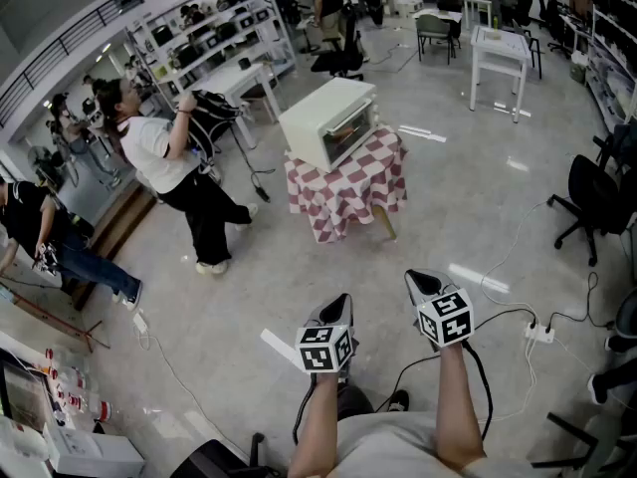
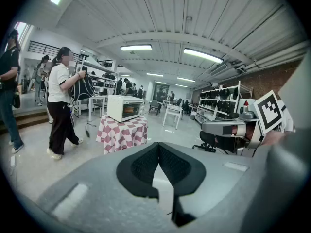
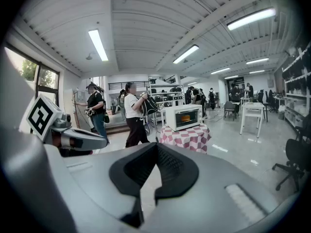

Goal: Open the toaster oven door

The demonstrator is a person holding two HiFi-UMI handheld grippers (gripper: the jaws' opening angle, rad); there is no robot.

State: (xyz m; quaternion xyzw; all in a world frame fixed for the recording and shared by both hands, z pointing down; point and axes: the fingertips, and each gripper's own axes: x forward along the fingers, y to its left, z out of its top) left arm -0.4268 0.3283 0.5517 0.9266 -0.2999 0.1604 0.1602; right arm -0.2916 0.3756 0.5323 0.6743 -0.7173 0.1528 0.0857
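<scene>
A cream toaster oven [image 1: 328,122] with its door closed stands on a small table under a red-and-white checked cloth [image 1: 348,192], a few steps ahead across the floor. It also shows in the left gripper view as the oven [image 2: 124,108] and in the right gripper view as the oven [image 3: 183,117], with something orange behind its glass. My left gripper [image 1: 340,299] and right gripper [image 1: 416,277] are held side by side well short of the table, both pointing toward it. Both are shut with nothing between the jaws, seen at the left gripper [image 2: 158,144] and the right gripper [image 3: 156,144].
A person in a white shirt with a backpack [image 1: 169,157] stands left of the table. Cables and a power strip [image 1: 540,333] lie on the floor at right, near an office chair [image 1: 597,197]. White tables [image 1: 503,53] and shelves [image 1: 209,38] stand behind.
</scene>
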